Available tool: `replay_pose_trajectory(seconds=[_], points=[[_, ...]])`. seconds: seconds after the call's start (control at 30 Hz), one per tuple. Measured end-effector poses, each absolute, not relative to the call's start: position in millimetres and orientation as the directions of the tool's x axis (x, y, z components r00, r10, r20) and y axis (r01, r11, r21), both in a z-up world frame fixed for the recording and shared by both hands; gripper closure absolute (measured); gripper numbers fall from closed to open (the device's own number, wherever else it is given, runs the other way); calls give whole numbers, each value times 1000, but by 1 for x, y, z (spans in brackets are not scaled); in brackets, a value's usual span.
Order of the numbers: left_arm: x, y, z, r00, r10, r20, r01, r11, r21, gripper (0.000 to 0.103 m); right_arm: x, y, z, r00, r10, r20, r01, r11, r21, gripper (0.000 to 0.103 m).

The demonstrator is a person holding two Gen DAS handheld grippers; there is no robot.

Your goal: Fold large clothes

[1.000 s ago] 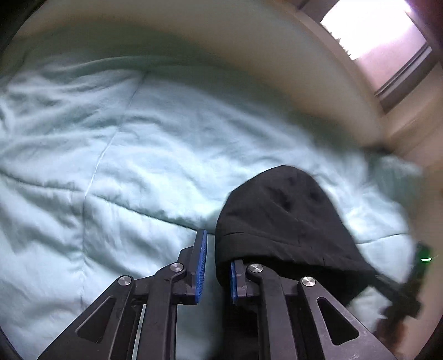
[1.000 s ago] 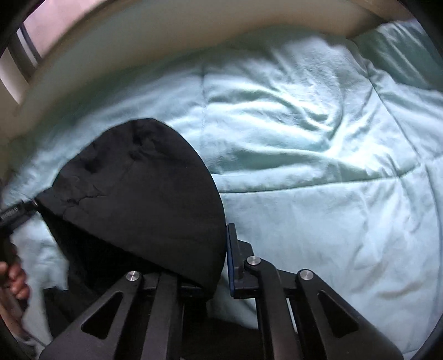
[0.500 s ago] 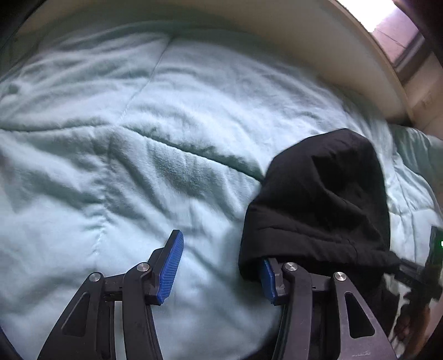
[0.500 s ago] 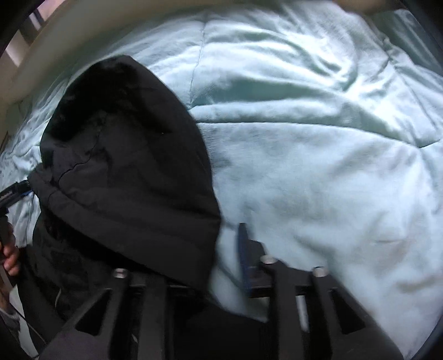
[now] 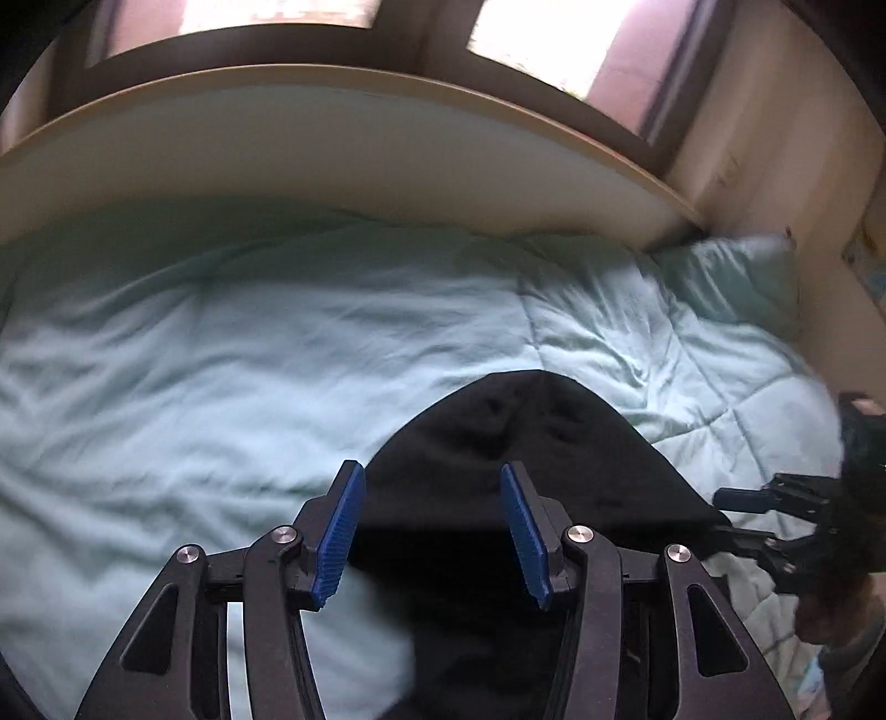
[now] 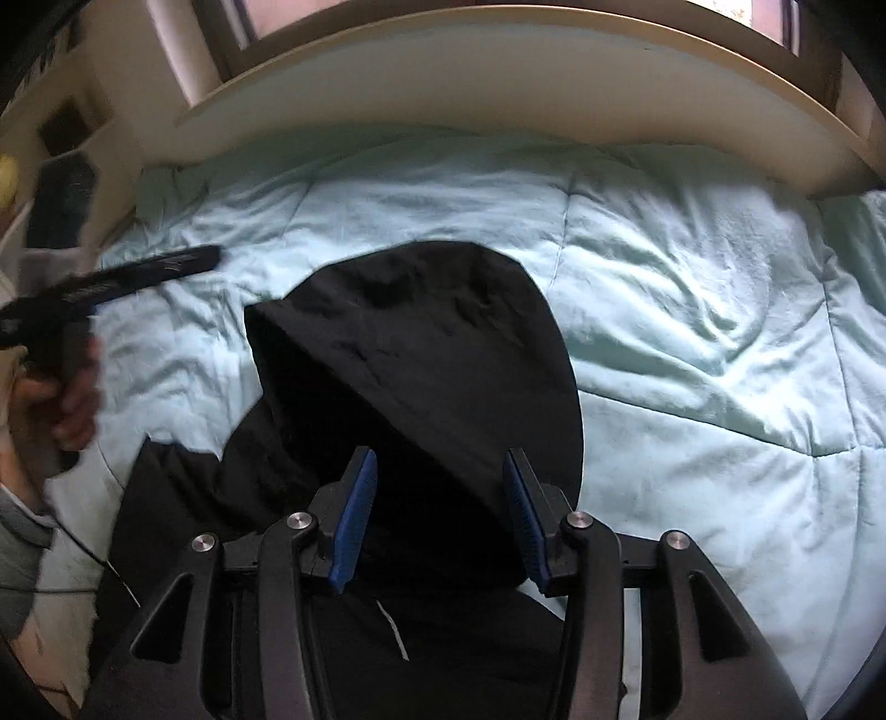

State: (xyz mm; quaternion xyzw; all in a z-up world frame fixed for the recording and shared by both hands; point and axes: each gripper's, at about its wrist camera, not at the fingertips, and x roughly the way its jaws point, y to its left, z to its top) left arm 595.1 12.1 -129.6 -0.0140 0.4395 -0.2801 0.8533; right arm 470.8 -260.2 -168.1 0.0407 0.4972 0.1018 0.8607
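- Both of your grippers stand with jaws spread wide and nothing between the blue pads.
- Your left gripper (image 5: 432, 531) hangs over the black hoodie (image 5: 531, 459); the rounded hood reaches forward just past its fingertips (image 5: 346, 520), and the dark cloth runs back under the tool.
- Your right gripper (image 6: 440, 518) hovers likewise above that hoodie (image 6: 421, 354). From this wrist the hood opening faces to the tool's left, and the body of the garment spreads back and leftward beneath the fingers (image 6: 523, 515).
- A thin white drawstring (image 6: 390, 631) shows on the dark fabric close under your right tool.
- The hoodie lies on a pale mint comforter (image 5: 221, 360), wrinkled and quilted, which stretches ahead of and to either side of both tools.
- Beyond the comforter, straight ahead, a light headboard (image 5: 332, 144) curves across, with window panes (image 5: 526, 39) above it.
- From the right wrist, your left hand (image 6: 55, 399) appears far to the left, blurred, gripping the other tool's handle.
- From the left wrist, the right tool (image 5: 775, 526) shows at the far right edge, close beside the hood's corner; whether it touches the cloth cannot be told.
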Motion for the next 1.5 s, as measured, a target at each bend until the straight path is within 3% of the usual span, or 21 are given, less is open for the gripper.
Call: replay_pose_trajectory(seconds=[0.1,0.2,0.4,0.57,0.8,0.9,1.07,1.3,1.33,1.43,1.5], points=[[616,-20,-161,355,-524,-774,495,808,-320,51,489,-274,-184,490,117,-864,-14,992,127,53],[610,-29,-206,327,-430,-841,479,843,-245,51,506,-283,-224,391,43,-920,28,998,58,53],[600,-16,-270,279,-422,-863,434,857,-279,51,507,-297,-297,257,194,-947,89,971,223,53],[593,-28,-258,299,-369,-880,497,847,-187,51,509,-314,-304,245,263,-933,133,944,301,51],[601,-1,-189,301,-454,-839,523,814,-253,50,504,-328,-261,282,298,-912,30,947,319,48],[623,5,-177,268,-501,-823,517,795,-316,44,517,-335,-245,315,296,-902,-6,951,310,33],[664,9,-193,184,-518,-835,473,792,-387,44,546,-341,-232,345,320,-882,-15,942,335,29],[683,-17,-239,30,-564,-825,479,732,-483,44,590,-312,-257,274,358,-893,-62,933,355,29],[684,-20,-244,20,-568,-823,480,727,-491,44,594,-308,-265,258,362,-896,-63,932,358,30],[670,-25,-249,54,-552,-832,529,722,-446,45,597,-298,-281,212,393,-895,-100,919,381,61],[656,-24,-243,89,-540,-837,571,716,-401,60,590,-290,-276,228,383,-895,-158,922,354,76]])
